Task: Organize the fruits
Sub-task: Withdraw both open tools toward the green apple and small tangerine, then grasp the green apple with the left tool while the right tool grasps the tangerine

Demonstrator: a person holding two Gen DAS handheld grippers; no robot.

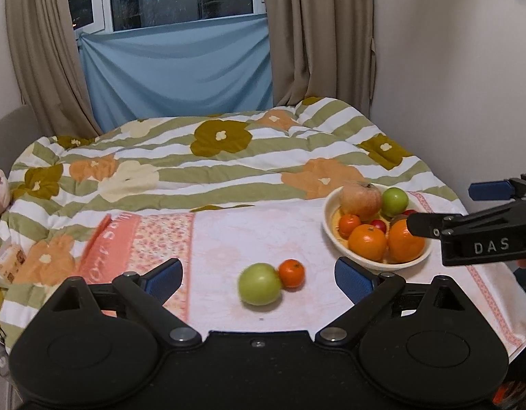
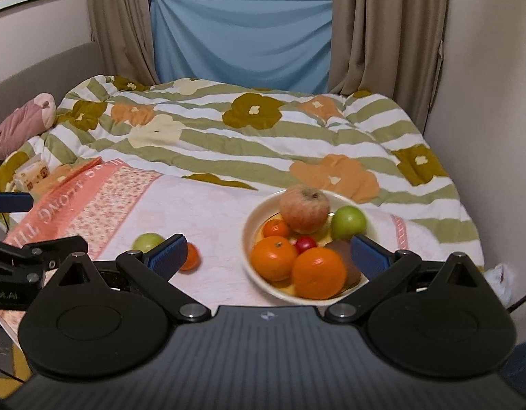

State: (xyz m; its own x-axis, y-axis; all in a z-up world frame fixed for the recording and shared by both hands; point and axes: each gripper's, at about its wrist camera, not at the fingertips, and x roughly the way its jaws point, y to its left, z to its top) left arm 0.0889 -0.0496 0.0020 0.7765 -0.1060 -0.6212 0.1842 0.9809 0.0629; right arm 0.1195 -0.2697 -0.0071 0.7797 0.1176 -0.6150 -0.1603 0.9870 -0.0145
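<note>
A cream bowl (image 1: 331, 205) (image 2: 249, 225) on a pink towel holds a reddish apple (image 1: 360, 200) (image 2: 304, 210), a green apple (image 1: 395, 201) (image 2: 348, 222), two big oranges (image 1: 367, 242) (image 2: 318, 272), a small orange and small red fruits. A loose green apple (image 1: 259, 284) (image 2: 147, 242) and a small orange (image 1: 291, 273) (image 2: 191, 256) touch each other on the towel left of the bowl. My left gripper (image 1: 259, 275) is open, held just in front of this pair. My right gripper (image 2: 269, 251) is open above the bowl's near side, nothing between its fingers.
The pink towel (image 1: 229, 239) (image 2: 201, 212) lies on a flowered striped quilt (image 1: 208, 157) (image 2: 263, 130) that covers the bed. A wall stands close on the right, curtains and a blue cloth behind. A small packet (image 1: 7, 263) (image 2: 30, 171) lies at the left.
</note>
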